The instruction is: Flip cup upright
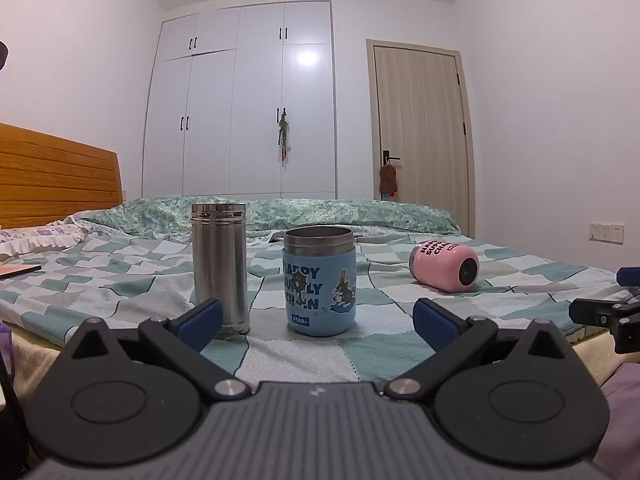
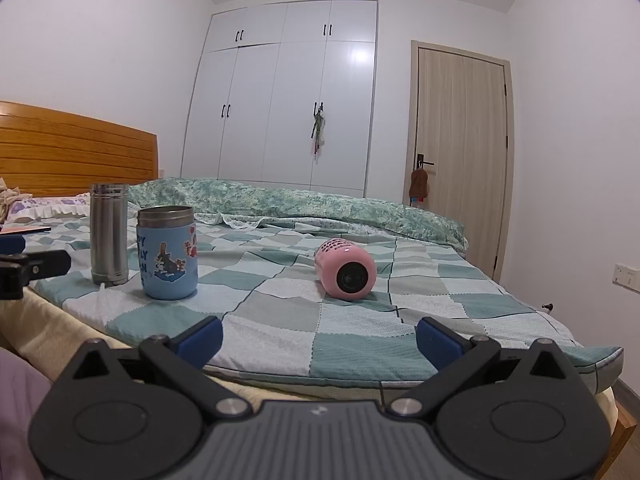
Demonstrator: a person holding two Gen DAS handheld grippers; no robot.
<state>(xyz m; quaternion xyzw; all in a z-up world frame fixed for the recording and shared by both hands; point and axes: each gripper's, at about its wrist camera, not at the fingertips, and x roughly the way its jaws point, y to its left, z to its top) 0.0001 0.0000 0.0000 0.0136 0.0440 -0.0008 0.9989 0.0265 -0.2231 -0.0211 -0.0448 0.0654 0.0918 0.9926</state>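
Observation:
A pink cup (image 2: 346, 271) lies on its side on the checked bedspread, its dark base turned toward me; it also shows in the left wrist view (image 1: 445, 266) at the right. A blue cartoon cup (image 1: 320, 281) stands upright, mouth up, also in the right wrist view (image 2: 168, 253). A steel flask (image 1: 219, 269) stands upright to its left, also in the right wrist view (image 2: 108, 234). My left gripper (image 1: 318, 322) is open and empty, just short of the blue cup. My right gripper (image 2: 319, 339) is open and empty at the bed's edge, short of the pink cup.
The bed (image 2: 280, 312) carries a rumpled green quilt (image 2: 300, 204) along the far side, pillows and a wooden headboard (image 2: 72, 148) at the left. A flat book (image 1: 18, 270) lies at the far left. A white wardrobe (image 1: 240, 100) and a door (image 1: 420, 128) stand behind.

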